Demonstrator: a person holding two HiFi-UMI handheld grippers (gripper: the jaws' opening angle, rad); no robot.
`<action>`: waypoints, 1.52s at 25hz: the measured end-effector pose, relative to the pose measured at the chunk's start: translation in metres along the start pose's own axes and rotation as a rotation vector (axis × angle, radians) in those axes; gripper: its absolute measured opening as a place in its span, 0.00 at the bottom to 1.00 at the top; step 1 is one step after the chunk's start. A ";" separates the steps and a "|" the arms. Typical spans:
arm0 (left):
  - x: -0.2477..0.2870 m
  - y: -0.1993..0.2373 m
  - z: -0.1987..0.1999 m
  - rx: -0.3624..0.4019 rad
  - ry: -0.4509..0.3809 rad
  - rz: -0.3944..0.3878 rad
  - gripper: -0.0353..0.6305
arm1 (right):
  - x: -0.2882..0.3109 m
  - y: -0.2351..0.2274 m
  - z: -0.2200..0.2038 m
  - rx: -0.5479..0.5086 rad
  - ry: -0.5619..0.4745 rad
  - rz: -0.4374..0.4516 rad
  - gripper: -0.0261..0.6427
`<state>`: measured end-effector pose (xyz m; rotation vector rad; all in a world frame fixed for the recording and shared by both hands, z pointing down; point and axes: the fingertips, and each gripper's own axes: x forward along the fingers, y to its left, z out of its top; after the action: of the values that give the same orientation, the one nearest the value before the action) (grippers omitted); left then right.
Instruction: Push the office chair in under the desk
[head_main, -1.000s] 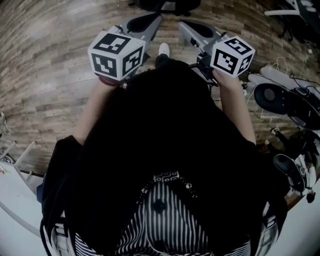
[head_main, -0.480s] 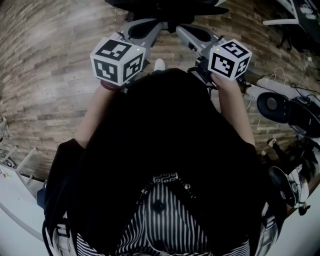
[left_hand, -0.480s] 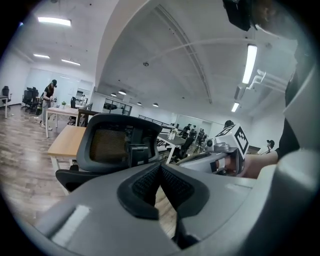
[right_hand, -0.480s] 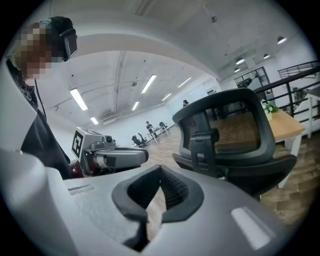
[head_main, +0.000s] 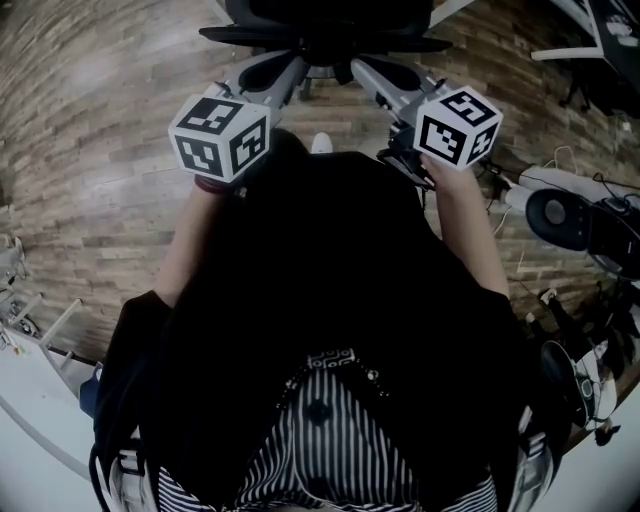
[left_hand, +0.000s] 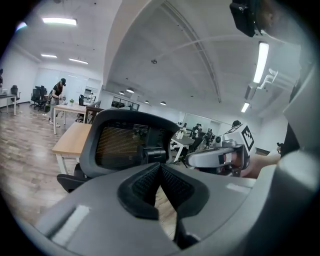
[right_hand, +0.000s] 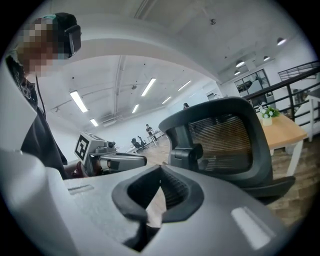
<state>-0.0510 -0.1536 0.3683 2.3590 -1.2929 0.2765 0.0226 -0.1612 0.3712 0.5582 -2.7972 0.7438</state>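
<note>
A black office chair (head_main: 325, 20) with a mesh back (left_hand: 127, 145) stands right ahead of me, at the head view's top edge. Behind it is a desk with a light wooden top (left_hand: 72, 140) and white legs; it also shows past the chair's back (right_hand: 225, 140) as the desk (right_hand: 282, 131). My left gripper (head_main: 295, 65) and right gripper (head_main: 362, 68) point side by side at the chair's back, close to it; I cannot tell whether they touch it. Both are shut with nothing between the jaws: left gripper (left_hand: 160, 165), right gripper (right_hand: 160, 169).
The floor (head_main: 90, 150) is wood plank. Other black chair parts and cables (head_main: 565, 215) crowd the right side. A white tabletop corner (head_main: 30, 400) sits at lower left. More desks, chairs and a standing person (left_hand: 60, 92) are far back in the room.
Both grippers have moved forward together toward the chair. The chair's back and seat have come into view at the top of the head view.
</note>
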 end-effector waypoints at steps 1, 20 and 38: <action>-0.001 0.004 0.001 0.000 0.002 0.004 0.05 | -0.001 -0.002 0.001 -0.005 -0.004 -0.012 0.04; 0.024 0.070 0.037 0.041 0.036 0.030 0.05 | -0.015 -0.081 0.046 0.069 -0.102 -0.246 0.04; 0.043 0.143 0.036 0.060 0.044 0.265 0.59 | -0.017 -0.149 0.043 0.018 -0.039 -0.474 0.44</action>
<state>-0.1486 -0.2701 0.3919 2.2133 -1.5973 0.4505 0.0943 -0.2979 0.3951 1.1908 -2.5324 0.6564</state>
